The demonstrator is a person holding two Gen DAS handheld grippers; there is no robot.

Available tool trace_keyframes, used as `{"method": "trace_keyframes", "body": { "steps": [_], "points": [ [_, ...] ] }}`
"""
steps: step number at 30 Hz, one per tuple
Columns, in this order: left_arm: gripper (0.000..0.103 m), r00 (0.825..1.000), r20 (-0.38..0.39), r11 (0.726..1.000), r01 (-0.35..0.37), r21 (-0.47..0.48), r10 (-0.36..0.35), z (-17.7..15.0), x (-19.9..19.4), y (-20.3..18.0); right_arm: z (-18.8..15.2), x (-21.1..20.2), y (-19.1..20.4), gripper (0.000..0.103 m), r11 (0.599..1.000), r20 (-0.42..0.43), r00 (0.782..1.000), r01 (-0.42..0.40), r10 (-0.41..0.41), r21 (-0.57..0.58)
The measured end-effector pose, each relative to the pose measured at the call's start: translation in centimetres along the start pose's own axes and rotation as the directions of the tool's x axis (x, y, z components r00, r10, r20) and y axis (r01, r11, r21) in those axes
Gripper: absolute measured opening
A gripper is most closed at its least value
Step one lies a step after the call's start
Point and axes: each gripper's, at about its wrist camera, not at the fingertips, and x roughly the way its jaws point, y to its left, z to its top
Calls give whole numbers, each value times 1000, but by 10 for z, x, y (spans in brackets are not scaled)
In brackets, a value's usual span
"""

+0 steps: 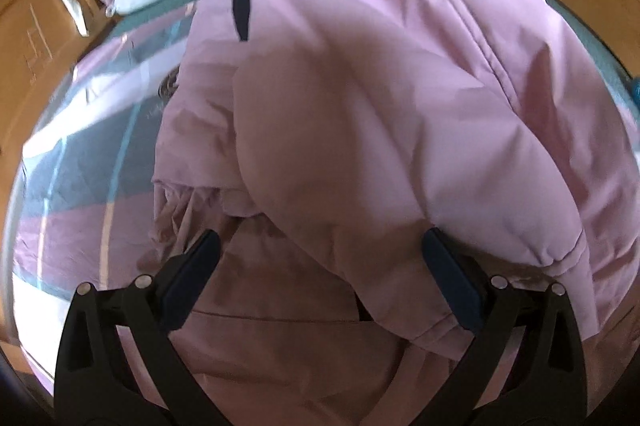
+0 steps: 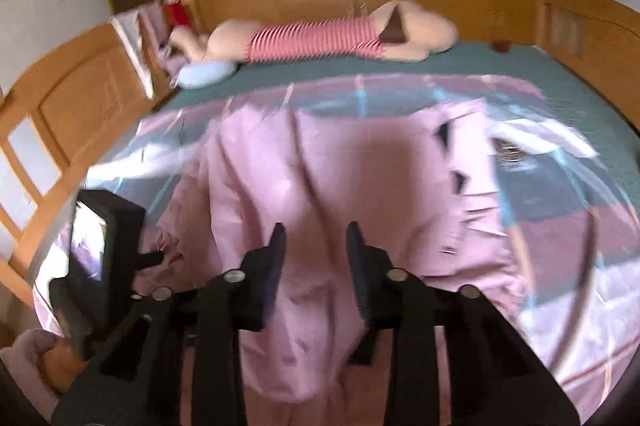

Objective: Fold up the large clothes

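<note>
Lying on the checked bedsheet [image 2: 560, 226], the pink padded jacket [image 2: 320, 166] is half folded. Left gripper [image 1: 320, 258] gapes wide, holding nothing; right gripper [image 2: 316, 246] stands partly open, empty. Pinch the hem edge squarely, I judge.

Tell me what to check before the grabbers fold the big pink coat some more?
1. Left gripper open and ready: ok, its jaws stand wide apart around a puffy fold of the pink coat.
2. Right gripper has hold of the cloth: cannot tell; its jaws show a narrow gap over the coat, and the picture is blurred.
3. Coat lies flat: not ok, it is bunched and wrinkled.
4. Coat rests fully on the bed: ok in the right wrist view.
5. Striped plush toy is out of the way: ok, it lies at the far edge, apart from the coat.
</note>
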Motion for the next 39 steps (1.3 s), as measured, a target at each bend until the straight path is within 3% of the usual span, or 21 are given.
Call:
{"method": "trace_keyframes", "body": {
  "steps": [5,8,12,14,16,19,22,24,27,29,34,38,39],
  "points": [
    [101,991,91,994,-96,-45,100,4,-20,14,-23,83,-21,30,995,-184,978,98,-102,-28],
    [101,983,147,993,-105,-51,111,6,-30,17,-33,101,-34,30,997,-166,983,77,-76,-3],
    [101,990,115,997,-75,-19,77,7,-21,8,-32,100,-25,38,995,-166,981,89,-96,-48],
    [101,992,106,997,-76,5,75,5,-15,0,-30,95,-18,51,995,-183,979,78,-89,-67],
    [101,990,113,996,-89,22,86,5,-12,-5,-20,83,-16,56,997,-187,980,57,-67,-61],
    [101,989,114,994,-98,40,93,2,-12,-18,-5,51,-23,65,998,-69,996,60,-61,-20],
    [101,993,80,996,-87,35,84,1,-2,-18,-1,42,-35,65,993,-32,992,120,-121,-10],
    [101,995,62,997,-76,25,75,2,6,-17,-8,55,-41,65,988,-71,985,154,-155,-24],
    [101,997,34,998,-68,13,68,1,16,-17,-24,81,-52,65,990,-153,979,138,-133,21],
    [101,998,17,999,-53,-4,53,1,21,-15,-30,87,-52,67,989,-164,976,148,-143,20],
    [101,999,2,999,-43,-18,43,-3,22,-15,-32,92,-39,74,979,-145,969,198,-202,-45],
    [101,998,17,998,-62,1,62,-6,19,-20,-24,80,-45,74,984,-139,974,179,-180,-15],
    [101,998,18,998,-64,2,64,-4,20,-17,-20,67,-49,74,985,-98,981,171,-168,21]
  ]
}}
